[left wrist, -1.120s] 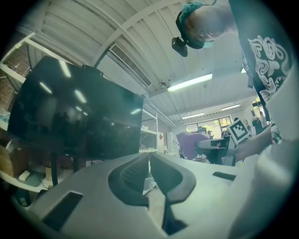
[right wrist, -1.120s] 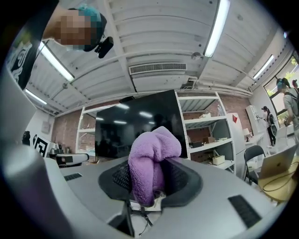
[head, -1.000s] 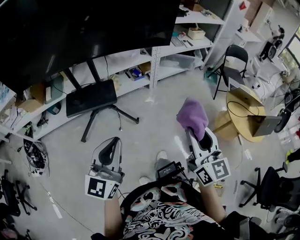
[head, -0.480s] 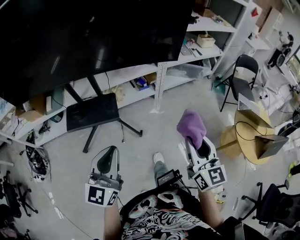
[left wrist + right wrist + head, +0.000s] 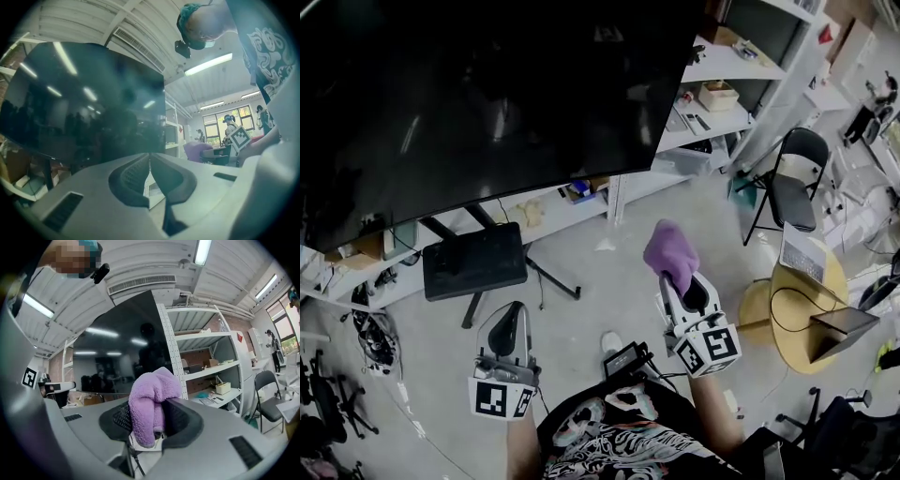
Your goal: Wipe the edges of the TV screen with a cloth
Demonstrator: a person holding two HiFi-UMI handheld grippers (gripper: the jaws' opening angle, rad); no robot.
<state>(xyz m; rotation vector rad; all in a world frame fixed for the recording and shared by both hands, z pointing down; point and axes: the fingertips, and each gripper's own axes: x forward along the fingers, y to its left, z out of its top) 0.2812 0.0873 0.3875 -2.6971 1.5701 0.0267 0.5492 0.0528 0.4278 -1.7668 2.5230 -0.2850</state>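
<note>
The TV screen (image 5: 487,103) fills the upper left of the head view. Its lower edge is seen slanting above the white shelving (image 5: 712,94), with the lower right corner close to a shelf upright. The purple cloth (image 5: 671,253) is clamped between the jaws of the right gripper (image 5: 680,279), bunched and protruding past the tips. It is held below the lower edge, apart from the screen. The left gripper (image 5: 512,314) is held lower and further left, its jaws pressed together with nothing between them. Bare floor (image 5: 581,272) is noted between the grippers and the black stand base (image 5: 473,261). A folding chair (image 5: 794,187) and a round table (image 5: 806,309) stand to the right, well apart from the cloth.
</note>
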